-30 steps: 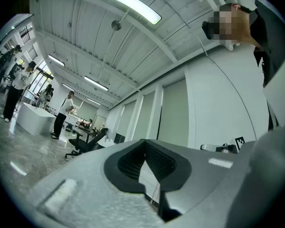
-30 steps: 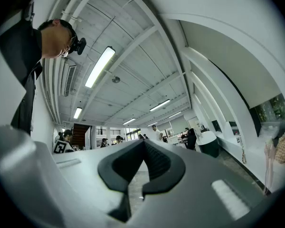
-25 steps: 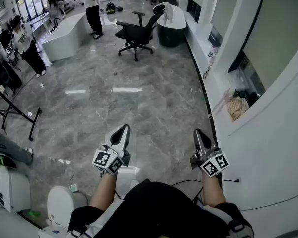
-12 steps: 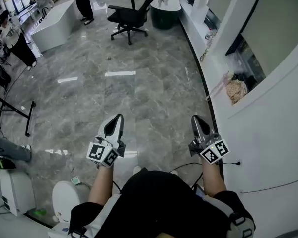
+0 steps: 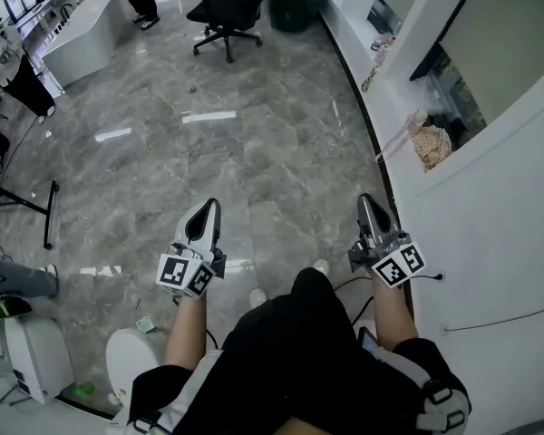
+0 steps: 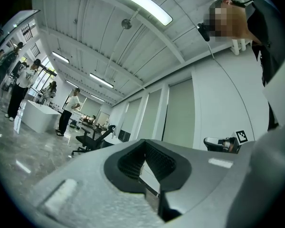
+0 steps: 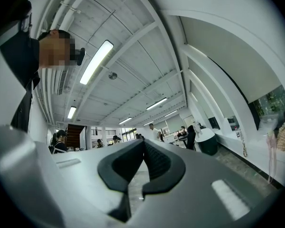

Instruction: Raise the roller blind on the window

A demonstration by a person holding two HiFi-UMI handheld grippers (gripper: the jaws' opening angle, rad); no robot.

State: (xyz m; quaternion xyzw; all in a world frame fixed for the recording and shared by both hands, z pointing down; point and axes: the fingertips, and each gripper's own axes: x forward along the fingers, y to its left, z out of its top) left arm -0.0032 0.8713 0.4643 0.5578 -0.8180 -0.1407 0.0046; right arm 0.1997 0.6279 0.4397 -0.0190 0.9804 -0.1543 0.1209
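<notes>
The window [image 5: 449, 91] sits in the curved white wall on my right, and its grey-green roller blind [image 5: 512, 25] covers all but a dark strip at the bottom. My left gripper [image 5: 208, 207] is held out over the marble floor, shut, with nothing in it. My right gripper [image 5: 367, 200] is close to the wall's foot, also shut and empty. In the left gripper view the left gripper [image 6: 144, 145] has its pads together, with lowered blinds [image 6: 180, 113] further along the wall. In the right gripper view the right gripper [image 7: 143, 144] is closed too, with the window [image 7: 270, 106] at the right.
A white sill [image 5: 394, 130] runs below the windows with a woven object [image 5: 431, 143] on it. A black office chair [image 5: 225, 12] and a white counter [image 5: 82, 39] stand far ahead, with people [image 5: 23, 80] at the left. A black stand [image 5: 18, 202] and a white round appliance [image 5: 131, 361] are at my left.
The view has advanced along the floor: chair, counter and people have slid toward the top edge. Both grippers stay shut and held out in front, the window now nearer on the right.
</notes>
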